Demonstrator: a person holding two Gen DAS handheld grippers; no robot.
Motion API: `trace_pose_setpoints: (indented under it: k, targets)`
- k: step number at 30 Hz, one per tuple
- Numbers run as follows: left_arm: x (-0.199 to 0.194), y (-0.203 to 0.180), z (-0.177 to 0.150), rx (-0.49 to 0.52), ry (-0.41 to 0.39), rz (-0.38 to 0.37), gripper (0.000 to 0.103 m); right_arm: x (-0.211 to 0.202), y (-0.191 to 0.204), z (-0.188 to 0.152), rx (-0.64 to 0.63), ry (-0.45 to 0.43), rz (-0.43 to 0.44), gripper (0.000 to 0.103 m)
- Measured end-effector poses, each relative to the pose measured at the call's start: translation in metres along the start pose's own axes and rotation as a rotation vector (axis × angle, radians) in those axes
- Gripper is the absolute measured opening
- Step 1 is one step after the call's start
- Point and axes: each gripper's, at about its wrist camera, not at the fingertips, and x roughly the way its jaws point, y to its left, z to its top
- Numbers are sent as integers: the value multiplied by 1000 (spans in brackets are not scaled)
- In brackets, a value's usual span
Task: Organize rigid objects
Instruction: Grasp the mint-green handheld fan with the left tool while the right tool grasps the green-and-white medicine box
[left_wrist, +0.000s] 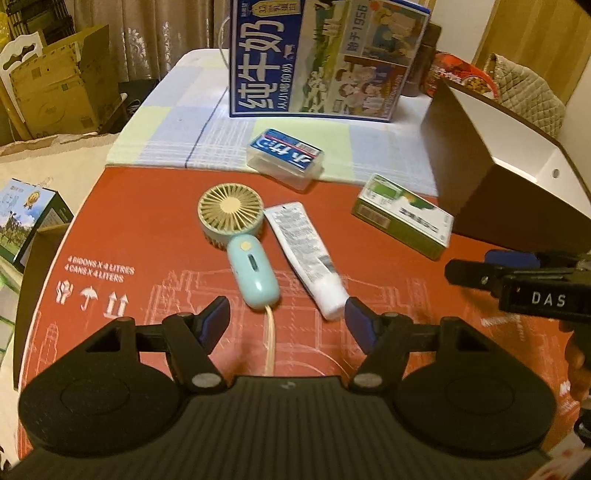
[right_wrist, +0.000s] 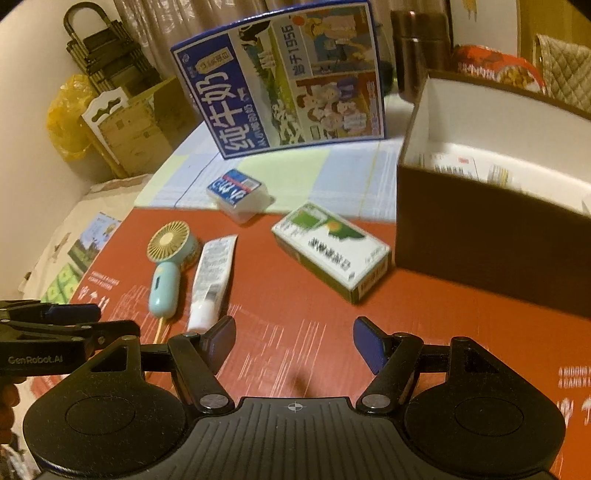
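Note:
A mint hand fan and a white tube lie side by side on the red cardboard sheet. Further right is a green carton. A clear case with a blue label rests on the checked cloth behind. My left gripper hovers open just short of the fan's handle and the tube's cap, holding nothing. My right gripper is open and empty over bare red cardboard, nearer than the green carton.
A brown box with a white inside stands open at the right with printed packs in it. A tall blue milk carton case stands at the back, a dark flask and a noodle bowl beside it. Cardboard boxes sit off the table's left.

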Motion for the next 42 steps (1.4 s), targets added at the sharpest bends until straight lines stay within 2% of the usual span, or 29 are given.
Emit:
trace_pose_setpoints:
  k: [7,13,18,22,28,30,32,38,42]
  targets:
    - [25,14,19,-4,4,29,65,32,-3,18,-39,-86,-46,67]
    - [43,25,28,-14,25,42,65,60,-10,33,-8,-136,-58,67]
    - [57,28,32,-13,51,42,65,81,-11,38,-10,-167,-117,67]
    - [66,27,34,-5,63,36,65,96,-16,38,32,-148,-123,68]
    - [75,28,34,3,74,31,65,97,-32,32,144,-67,-49,67]
    - [78,29,34,2,79,32,62,94,-33,29,157,-49,-35,68]
    - [82,29,34,4,82,36,53,90,-28,27,129,-42,-26,68]
    - [96,32,35,-4,97,51,50,96,-7,27,10,-12,-53,68]
    - [100,31,37,3,83,65,42,107,-2,31,-26,14,-91,68]
